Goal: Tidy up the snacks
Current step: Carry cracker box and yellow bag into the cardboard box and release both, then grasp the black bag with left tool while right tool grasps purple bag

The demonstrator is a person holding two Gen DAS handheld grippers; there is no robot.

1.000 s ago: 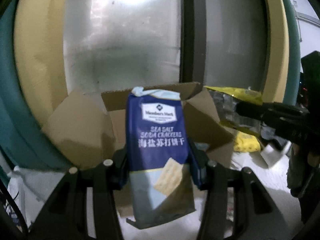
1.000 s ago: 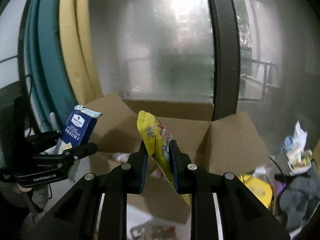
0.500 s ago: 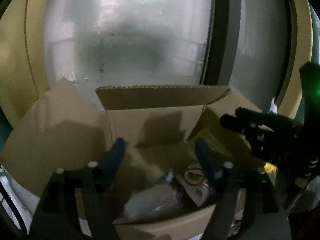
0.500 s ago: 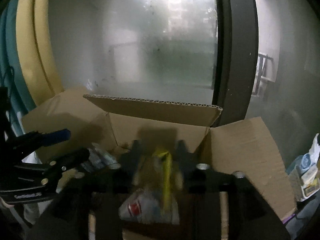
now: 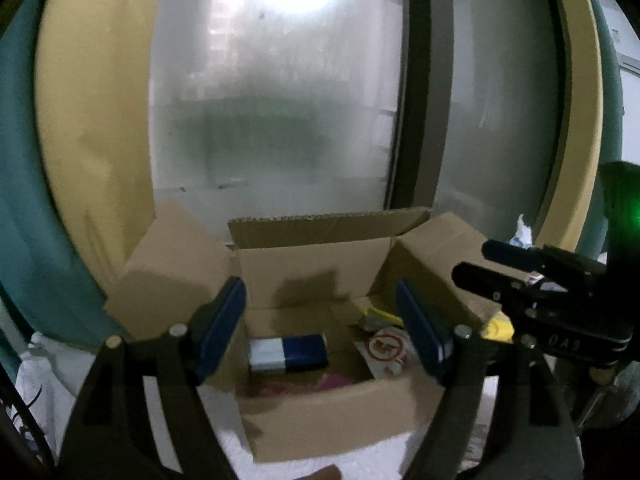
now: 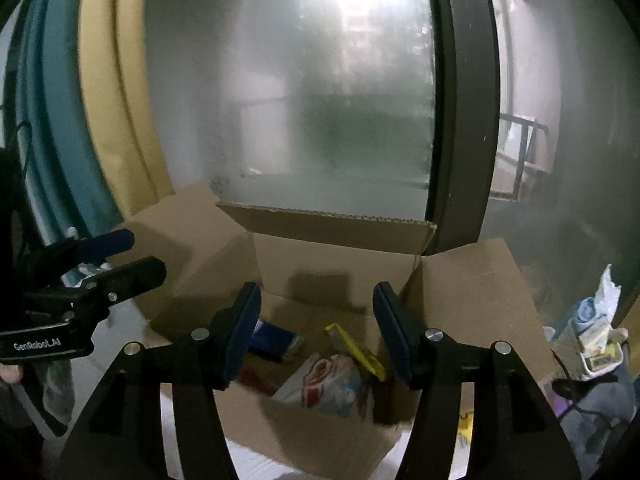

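An open cardboard box (image 5: 320, 412) stands on the floor before a frosted window. Inside lie a blue soda cracker pack (image 5: 286, 354), a yellow snack bag (image 6: 354, 350) and a white packet with a red mark (image 5: 382, 350). My left gripper (image 5: 320, 328) is open and empty above the box. My right gripper (image 6: 316, 330) is open and empty above the box too. The cracker pack (image 6: 276, 340) and white packet (image 6: 330, 378) show in the right wrist view. Each gripper shows in the other's view, the right one (image 5: 492, 264) and the left one (image 6: 132, 254).
The box flaps (image 6: 476, 288) stand open on all sides. Yellow and teal curtains (image 5: 88, 128) hang at the left. A pile of bags and small items (image 6: 596, 340) lies right of the box. A white cloth (image 5: 48, 384) lies at the left.
Both grippers moved over the box and opened. The blue cracker pack and the yellow snack bag dropped into the box.
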